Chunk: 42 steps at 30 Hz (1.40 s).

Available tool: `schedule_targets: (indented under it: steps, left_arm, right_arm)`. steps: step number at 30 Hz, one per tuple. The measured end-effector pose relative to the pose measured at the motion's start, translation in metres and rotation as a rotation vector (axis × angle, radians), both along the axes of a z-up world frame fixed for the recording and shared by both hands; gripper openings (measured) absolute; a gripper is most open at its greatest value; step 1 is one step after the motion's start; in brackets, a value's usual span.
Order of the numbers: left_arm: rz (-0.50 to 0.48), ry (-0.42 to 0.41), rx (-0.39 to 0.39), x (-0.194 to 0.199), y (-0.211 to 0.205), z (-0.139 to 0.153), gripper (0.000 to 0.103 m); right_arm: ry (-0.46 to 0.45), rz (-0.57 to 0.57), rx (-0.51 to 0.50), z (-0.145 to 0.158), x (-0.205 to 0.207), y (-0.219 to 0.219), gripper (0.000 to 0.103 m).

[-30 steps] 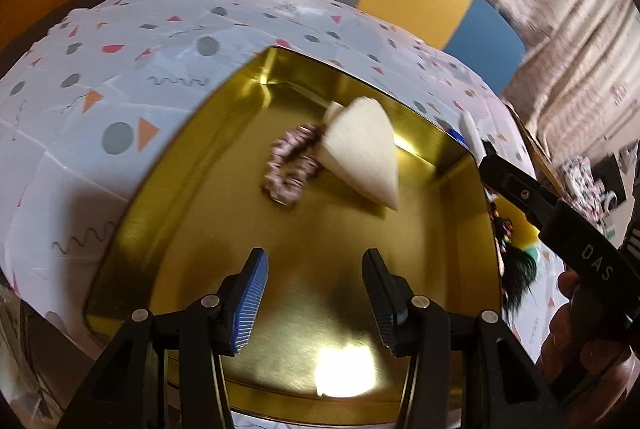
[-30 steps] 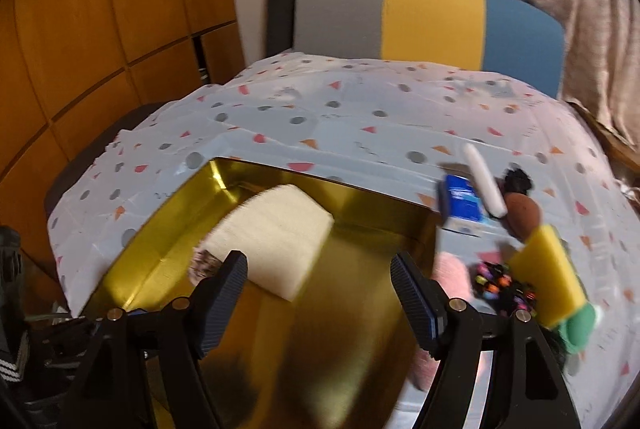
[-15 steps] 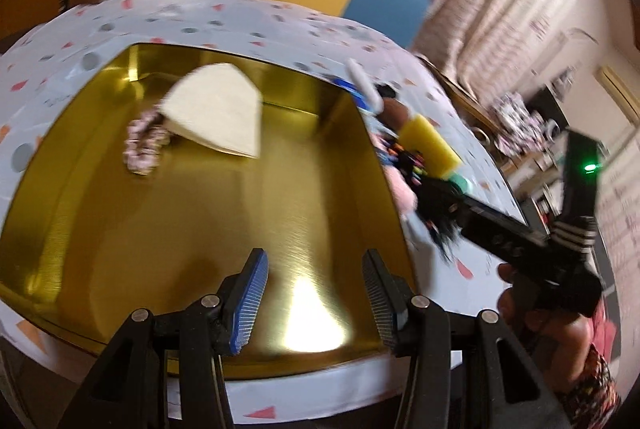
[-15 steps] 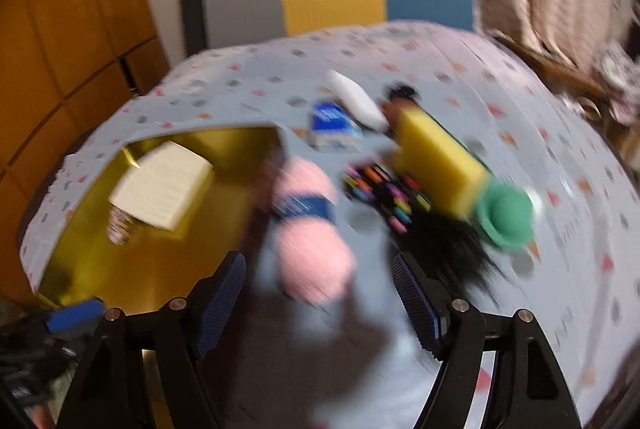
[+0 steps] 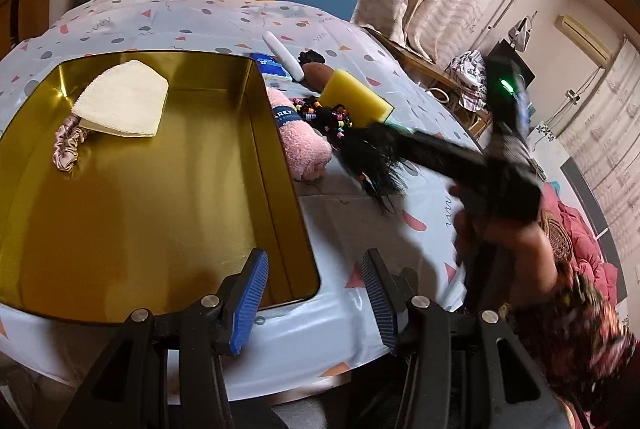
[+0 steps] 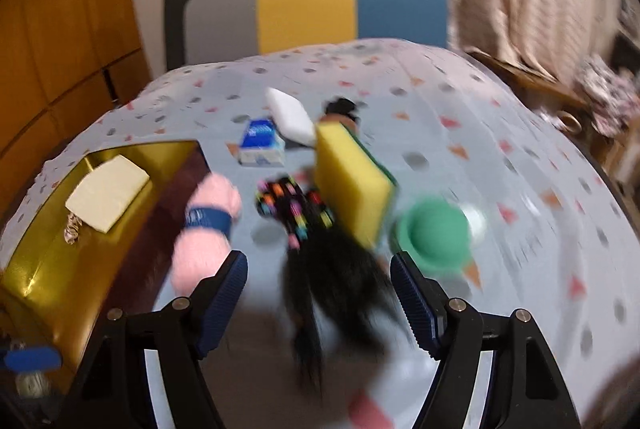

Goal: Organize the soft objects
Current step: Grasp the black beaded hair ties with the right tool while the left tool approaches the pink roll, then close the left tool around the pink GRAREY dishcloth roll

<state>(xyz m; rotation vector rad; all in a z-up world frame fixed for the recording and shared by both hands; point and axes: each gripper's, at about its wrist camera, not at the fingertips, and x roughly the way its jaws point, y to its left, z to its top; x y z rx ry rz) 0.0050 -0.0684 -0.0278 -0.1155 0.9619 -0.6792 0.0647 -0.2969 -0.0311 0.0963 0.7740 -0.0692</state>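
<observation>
A gold tray (image 5: 280, 165) (image 6: 36, 269) holds a folded cream cloth (image 5: 124, 101) (image 6: 106, 191) and a pink scrunchie (image 5: 68, 147). Right of the tray lie a pink fluffy roll with a blue band (image 5: 300, 141) (image 6: 206, 229), a black hairpiece with coloured beads (image 5: 360, 149) (image 6: 320, 261) and a yellow sponge (image 5: 356, 97) (image 6: 352, 181). My left gripper (image 5: 316, 299) is open and empty over the tray's near right corner. My right gripper (image 6: 320, 305) is open and empty just above the hairpiece's loose end.
A blue tissue pack (image 6: 262, 145), a white oblong object (image 6: 292, 117), a brown object (image 5: 318, 75) and a green round object (image 6: 434, 233) lie on the patterned tablecloth (image 5: 360, 229). A grey, yellow and blue chair back (image 6: 316, 9) stands behind the table.
Both grippers have swung right, away from the tray's middle. The right gripper has moved from over the tray to over the hairpiece. Both stay open and empty.
</observation>
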Motion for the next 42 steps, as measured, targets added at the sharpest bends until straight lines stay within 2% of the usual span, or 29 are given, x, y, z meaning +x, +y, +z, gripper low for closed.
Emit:
schedule_targets:
  steps: [3,6,10,16,18,19,20,27,31,35,42]
  left_arm:
    - [0.018,0.002,-0.007,-0.002,-0.001,0.002,0.050]
    - [0.050,0.004,-0.014,-0.004,-0.001,0.004,0.050]
    - [0.079,0.000,-0.012,-0.007,0.001,0.006,0.050]
    - [0.071,-0.004,0.003,-0.007,-0.011,0.007,0.050]
    - [0.069,-0.006,0.011,-0.007,-0.016,0.009,0.050]
    - [0.066,-0.008,0.013,-0.006,-0.019,0.010,0.050]
    - [0.062,-0.008,0.011,-0.005,-0.021,0.011,0.050]
    - [0.057,-0.015,0.018,0.008,-0.048,0.019,0.050]
    - [0.013,0.005,0.047,0.022,-0.078,0.017,0.055]
    - [0.002,0.031,0.085,0.040,-0.106,0.011,0.055]
    - [0.153,-0.005,0.275,0.080,-0.135,-0.001,0.055]
  right_arm:
    - [0.015,0.057,-0.043,-0.004,0.032,0.005,0.071]
    - [0.061,0.109,-0.033,-0.015,0.058,0.006,0.065]
    - [0.118,0.090,-0.027,-0.033,0.083,-0.002,0.061]
    - [0.186,0.115,-0.007,-0.059,0.095,-0.004,0.056]
    - [0.155,0.105,0.011,-0.059,0.087,-0.007,0.046]
    - [0.148,0.099,0.019,-0.059,0.086,-0.010,0.037]
    - [0.145,0.089,0.026,-0.058,0.084,-0.013,0.035]
    - [0.138,0.018,0.080,-0.057,0.056,-0.045,0.034]
    - [0.143,-0.009,0.100,-0.057,0.040,-0.062,0.034]
    - [0.117,-0.035,0.093,-0.059,0.023,-0.074,0.034]
    - [0.066,-0.082,0.146,-0.062,0.013,-0.080,0.034]
